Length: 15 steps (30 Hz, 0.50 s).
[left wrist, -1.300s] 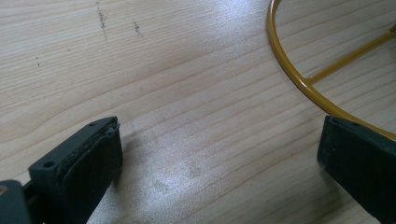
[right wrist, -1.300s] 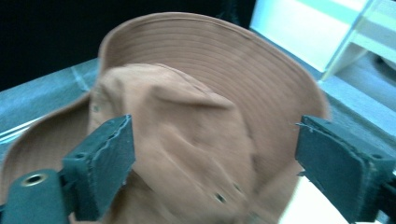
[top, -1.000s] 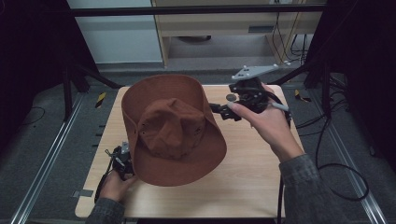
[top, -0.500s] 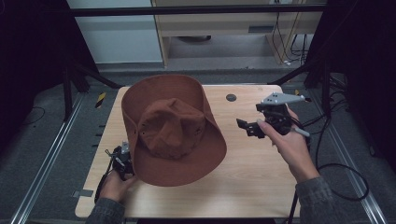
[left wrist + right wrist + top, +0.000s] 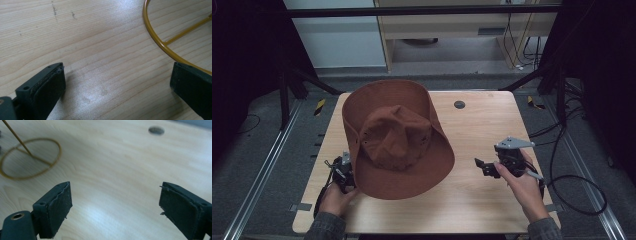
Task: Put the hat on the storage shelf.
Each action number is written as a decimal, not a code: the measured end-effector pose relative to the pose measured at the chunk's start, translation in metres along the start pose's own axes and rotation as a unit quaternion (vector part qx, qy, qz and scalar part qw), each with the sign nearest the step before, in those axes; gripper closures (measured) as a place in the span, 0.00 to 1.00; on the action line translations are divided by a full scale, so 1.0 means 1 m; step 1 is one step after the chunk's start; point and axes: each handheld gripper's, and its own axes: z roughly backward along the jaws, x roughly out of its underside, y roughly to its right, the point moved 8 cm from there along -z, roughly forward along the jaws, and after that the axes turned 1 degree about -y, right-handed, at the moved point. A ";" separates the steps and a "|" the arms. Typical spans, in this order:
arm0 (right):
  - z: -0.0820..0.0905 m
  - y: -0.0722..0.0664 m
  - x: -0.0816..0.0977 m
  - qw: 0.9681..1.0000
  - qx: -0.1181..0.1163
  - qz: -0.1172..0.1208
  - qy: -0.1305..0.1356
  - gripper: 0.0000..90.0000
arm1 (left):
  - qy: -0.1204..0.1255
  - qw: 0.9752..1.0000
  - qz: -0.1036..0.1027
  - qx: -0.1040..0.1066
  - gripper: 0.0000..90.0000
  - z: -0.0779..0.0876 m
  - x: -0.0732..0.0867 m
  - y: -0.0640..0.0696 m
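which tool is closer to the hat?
Left. The left tool sits at the hat's near-left brim edge; the right tool is apart from it, off to the brim's right over the table.

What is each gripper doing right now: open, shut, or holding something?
Left gripper: open, holding nothing, beside the hat.
Right gripper: open, holding nothing.

The left gripper (image 5: 343, 172) sits low at the near left, held by the left hand (image 5: 334, 197), its jaws spread wide. The right gripper (image 5: 484, 167) is held in the right hand (image 5: 522, 182) at the near right, pointing leftward, jaws wide apart.
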 end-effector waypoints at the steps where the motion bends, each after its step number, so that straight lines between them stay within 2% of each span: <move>1: -0.004 0.000 0.007 1.000 -0.001 -0.006 -0.004 0.13 | 0.001 1.000 0.002 -0.001 0.00 0.000 0.000 0.000; 3: -0.012 0.000 0.019 1.000 -0.002 -0.021 -0.008 0.13 | 0.002 1.000 0.004 -0.004 0.00 0.000 0.000 -0.001; 7: -0.029 0.001 0.044 0.999 0.011 -0.029 -0.035 0.13 | 0.000 1.000 0.011 -0.009 0.00 0.001 0.001 -0.002; 11: -0.042 0.002 0.059 0.998 0.017 -0.045 -0.046 0.13 | -0.001 1.000 0.019 -0.018 0.00 0.002 0.002 -0.006; 15: -0.051 0.003 0.069 0.996 0.041 -0.032 -0.075 0.11 | -0.001 1.000 0.020 -0.020 0.00 0.002 0.002 -0.007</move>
